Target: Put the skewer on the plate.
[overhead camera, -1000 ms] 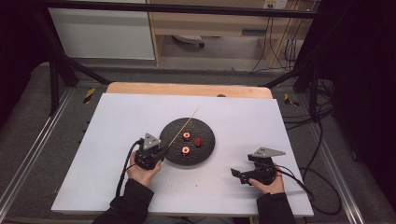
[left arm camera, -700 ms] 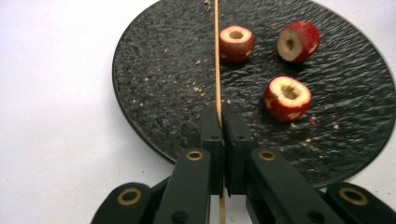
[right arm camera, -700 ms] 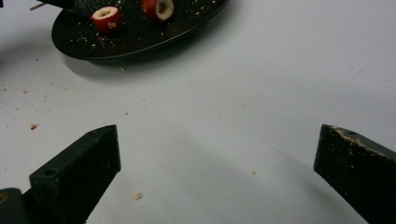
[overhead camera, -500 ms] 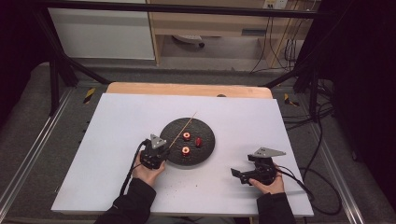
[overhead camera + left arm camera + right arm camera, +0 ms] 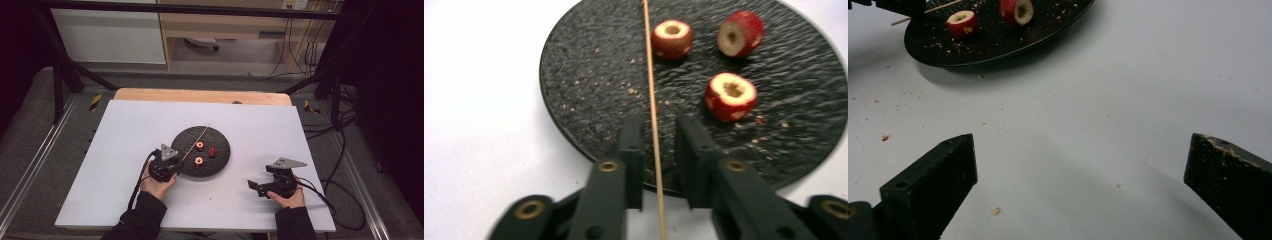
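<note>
The left tool (image 5: pixel 658 165), part open, straddles the skewer (image 5: pixel 650 90) at the plate's (image 5: pixel 589 75) near rim; thin, light, brittle, so pinch gently there. Right tool (image 5: pixel 1080 185) gapes wide, empty.

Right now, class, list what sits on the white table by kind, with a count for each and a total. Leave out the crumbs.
Plate: 1
Skewer: 1
Red fruit pieces: 3
Grippers, left and right: 2
Total: 7
</note>
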`<state>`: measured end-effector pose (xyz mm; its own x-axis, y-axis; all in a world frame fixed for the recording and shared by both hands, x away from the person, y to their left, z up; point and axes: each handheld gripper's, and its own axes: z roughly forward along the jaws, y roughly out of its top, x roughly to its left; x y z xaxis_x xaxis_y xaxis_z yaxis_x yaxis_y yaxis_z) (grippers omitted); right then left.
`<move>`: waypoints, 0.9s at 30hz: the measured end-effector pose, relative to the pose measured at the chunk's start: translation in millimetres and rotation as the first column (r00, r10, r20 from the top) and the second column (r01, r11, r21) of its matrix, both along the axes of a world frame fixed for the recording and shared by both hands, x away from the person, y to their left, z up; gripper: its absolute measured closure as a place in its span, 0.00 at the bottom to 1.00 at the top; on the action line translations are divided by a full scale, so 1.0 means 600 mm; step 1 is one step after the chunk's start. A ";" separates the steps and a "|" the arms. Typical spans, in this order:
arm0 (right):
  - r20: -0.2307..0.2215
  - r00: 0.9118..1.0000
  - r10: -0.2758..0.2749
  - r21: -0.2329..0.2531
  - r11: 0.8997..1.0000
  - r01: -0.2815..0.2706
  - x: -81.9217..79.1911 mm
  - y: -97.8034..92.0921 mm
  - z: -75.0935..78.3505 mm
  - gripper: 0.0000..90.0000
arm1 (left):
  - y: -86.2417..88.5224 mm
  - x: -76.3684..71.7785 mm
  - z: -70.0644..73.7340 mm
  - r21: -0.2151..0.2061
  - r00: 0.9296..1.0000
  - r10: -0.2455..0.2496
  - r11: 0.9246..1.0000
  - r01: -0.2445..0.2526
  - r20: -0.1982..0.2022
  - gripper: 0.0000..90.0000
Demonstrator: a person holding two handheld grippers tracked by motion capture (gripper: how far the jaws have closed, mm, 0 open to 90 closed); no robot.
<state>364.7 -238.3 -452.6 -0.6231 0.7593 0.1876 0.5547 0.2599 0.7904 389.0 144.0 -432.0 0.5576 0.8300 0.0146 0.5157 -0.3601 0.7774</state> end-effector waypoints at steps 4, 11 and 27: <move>0.003 1.000 -0.003 0.002 1.000 0.003 0.000 -0.001 0.001 0.02 | 0.015 -0.005 0.010 -0.007 0.999 -0.051 0.999 0.051 0.001 0.63; 0.002 1.000 -0.004 0.000 1.000 0.004 0.000 -0.001 0.001 0.01 | 0.046 -0.015 0.019 -0.005 0.993 -0.117 0.993 0.117 -0.011 0.41; 0.000 1.000 -0.004 0.001 1.000 0.004 -0.001 -0.002 0.001 0.01 | 0.150 -0.057 -0.001 -0.015 0.993 -0.122 0.992 0.122 -0.009 0.06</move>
<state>364.3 -239.4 -451.8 -0.6202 0.7616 0.1880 0.5555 0.2572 0.7908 354.9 234.1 -432.4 0.6546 0.7560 -0.0032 0.4767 -0.4095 0.7778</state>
